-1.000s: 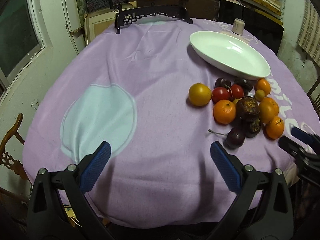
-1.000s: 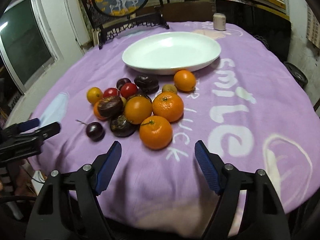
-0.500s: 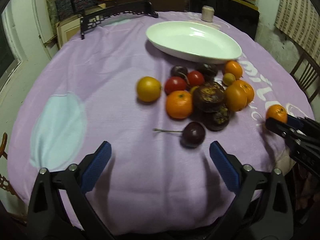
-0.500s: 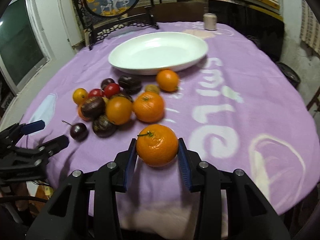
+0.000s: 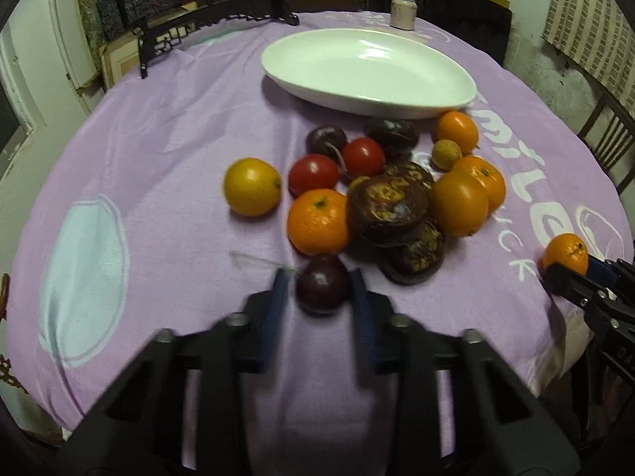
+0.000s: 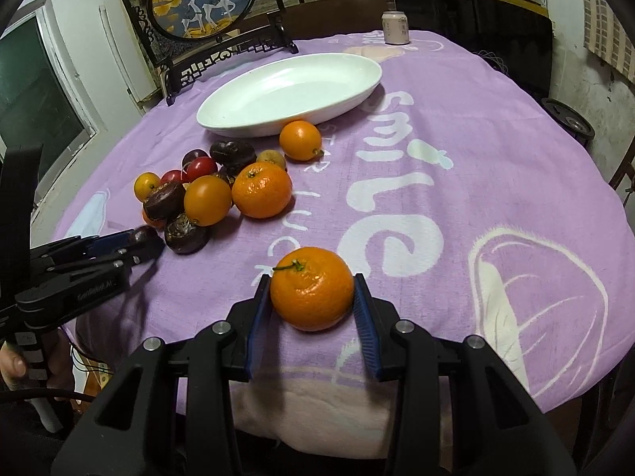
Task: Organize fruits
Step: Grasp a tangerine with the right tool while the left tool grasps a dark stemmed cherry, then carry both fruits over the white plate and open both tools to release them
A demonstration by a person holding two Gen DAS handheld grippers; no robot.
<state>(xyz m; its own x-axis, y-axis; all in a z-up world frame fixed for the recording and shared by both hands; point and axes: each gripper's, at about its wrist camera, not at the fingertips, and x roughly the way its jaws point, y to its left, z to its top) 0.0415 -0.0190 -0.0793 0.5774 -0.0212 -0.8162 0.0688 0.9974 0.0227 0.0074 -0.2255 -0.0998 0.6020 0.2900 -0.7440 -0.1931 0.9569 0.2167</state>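
Note:
My left gripper [image 5: 319, 281] is shut on a dark plum [image 5: 323, 287] with a long stem, at the near edge of the fruit pile [image 5: 389, 202]. My right gripper [image 6: 313, 289] is shut on an orange mandarin [image 6: 312, 288] and holds it apart from the pile, near the table's front. That mandarin also shows at the right of the left wrist view [image 5: 565, 254]. The pile holds oranges, red tomatoes, a yellow fruit [image 5: 252, 192] and dark wrinkled fruits. A white oval plate [image 5: 369, 71] stands empty behind the pile; it also shows in the right wrist view [image 6: 289, 93].
A purple cloth [image 6: 456, 182] with white lettering covers the round table. A small can [image 6: 395, 27] stands at the far edge. A framed round picture on a black stand [image 6: 206, 0] is at the back left. A chair [image 5: 607, 135] stands to the right.
My left gripper has moved forward and closed on the dark plum. My right gripper, holding the mandarin, has lifted it away from the pile.

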